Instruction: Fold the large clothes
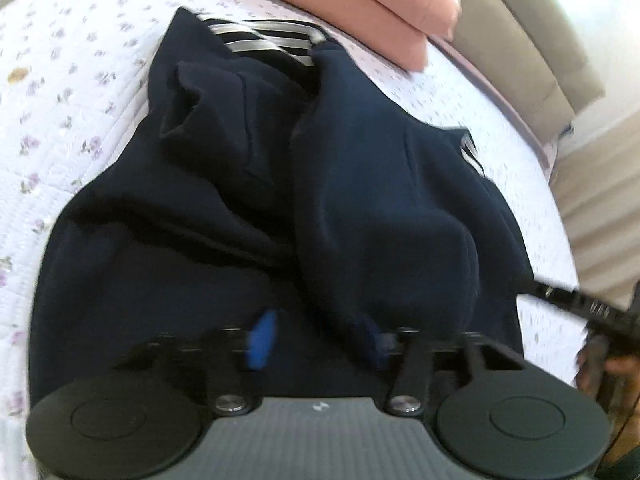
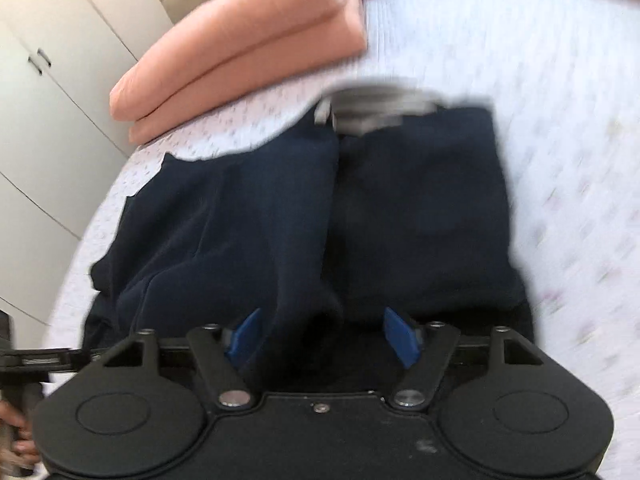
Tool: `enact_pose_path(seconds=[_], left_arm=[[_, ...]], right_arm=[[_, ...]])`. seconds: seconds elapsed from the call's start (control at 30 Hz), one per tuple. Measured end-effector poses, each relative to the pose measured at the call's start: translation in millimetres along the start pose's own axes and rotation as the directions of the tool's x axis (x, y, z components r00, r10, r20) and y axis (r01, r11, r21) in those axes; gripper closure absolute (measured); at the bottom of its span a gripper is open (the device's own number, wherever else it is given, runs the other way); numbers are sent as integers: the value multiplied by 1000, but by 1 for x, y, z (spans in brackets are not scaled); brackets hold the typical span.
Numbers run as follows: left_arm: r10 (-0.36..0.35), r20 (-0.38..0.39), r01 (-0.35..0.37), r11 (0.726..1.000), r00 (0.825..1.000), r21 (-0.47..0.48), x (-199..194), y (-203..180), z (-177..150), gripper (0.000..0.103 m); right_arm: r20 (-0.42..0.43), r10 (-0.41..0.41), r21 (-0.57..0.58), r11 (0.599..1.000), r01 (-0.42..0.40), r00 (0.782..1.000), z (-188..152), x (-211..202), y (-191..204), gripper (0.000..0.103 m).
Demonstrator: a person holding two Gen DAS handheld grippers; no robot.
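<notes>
Place: home bedroom | Evidence: bed under floral quilted bedspread (image 1: 72, 92); folded pink blanket (image 2: 240, 52) on it; padded beige headboard (image 1: 520, 36); white wardrobe doors (image 2: 44, 92) alongside

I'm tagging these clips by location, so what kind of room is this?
Most likely a bedroom: the navy garment lies on a floral quilted bedspread, a folded pink blanket sits beyond it, and pale wardrobe doors stand alongside.

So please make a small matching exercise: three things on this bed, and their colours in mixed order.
Things:
1. garment
2. folded blanket
3. bedcover

Colours:
a. white with small flowers
b. navy, striped band at the far end
c. salmon pink

Pairs: 1-b, 2-c, 3-a
</notes>
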State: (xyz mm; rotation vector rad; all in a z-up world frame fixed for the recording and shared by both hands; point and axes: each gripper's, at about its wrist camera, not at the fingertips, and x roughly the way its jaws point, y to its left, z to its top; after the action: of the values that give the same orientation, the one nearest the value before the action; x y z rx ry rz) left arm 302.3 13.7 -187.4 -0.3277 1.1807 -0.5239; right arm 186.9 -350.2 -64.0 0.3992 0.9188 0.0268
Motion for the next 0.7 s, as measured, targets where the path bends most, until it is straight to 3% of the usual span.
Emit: enact_pose_path(seconds=[0.07,0.13,0.2,0.3,0.37,0.4,0.47,0.53,0.57,0.63,0.7], left_arm=[[27,10,-27,999,1000,18,-8,-3,-3,23],[65,27,-65,997,998,28,-23,-8,-14,20],[97,32,-98,995,995,28,-31,-4,-20,18],[125,37,-125,992,991,0,-41,9,-27,18],[139,42,-137,990,989,-31,-43,18,-29,18],[148,46,-146,988,988,-49,-47,24,-32,18],[161,51,-157,985,986,-77,-56,35,-38,18],[173,53,-167,982,984,-93,-68,45,-47,18],[174,56,-168,981,983,-97,-74,49,-52,18],[169,59,-161,980,984,-117,-88,60,-64,18],[160,68,-149,979,985,-140,-98,66,-74,18]], right_arm=[[73,-77,-75,994,82,994,1,-19,15,15],[207,-171,-140,969,202,963,-4,-36,34,8],[278,-156,-229,947,223,948,-10,-44,50,1],[232,-17,-348,932,100,972,-20,-26,72,0],[204,17,-395,916,66,979,-33,0,81,0],[177,0,-413,908,74,984,-41,16,83,0],[102,-120,-475,867,154,988,-60,56,84,0],[197,-124,-548,808,214,972,-75,58,90,0],[182,-135,-556,803,215,974,-73,56,94,0],[141,-111,-530,831,170,984,-63,45,94,0],[149,-42,-440,892,104,988,-55,26,83,0]])
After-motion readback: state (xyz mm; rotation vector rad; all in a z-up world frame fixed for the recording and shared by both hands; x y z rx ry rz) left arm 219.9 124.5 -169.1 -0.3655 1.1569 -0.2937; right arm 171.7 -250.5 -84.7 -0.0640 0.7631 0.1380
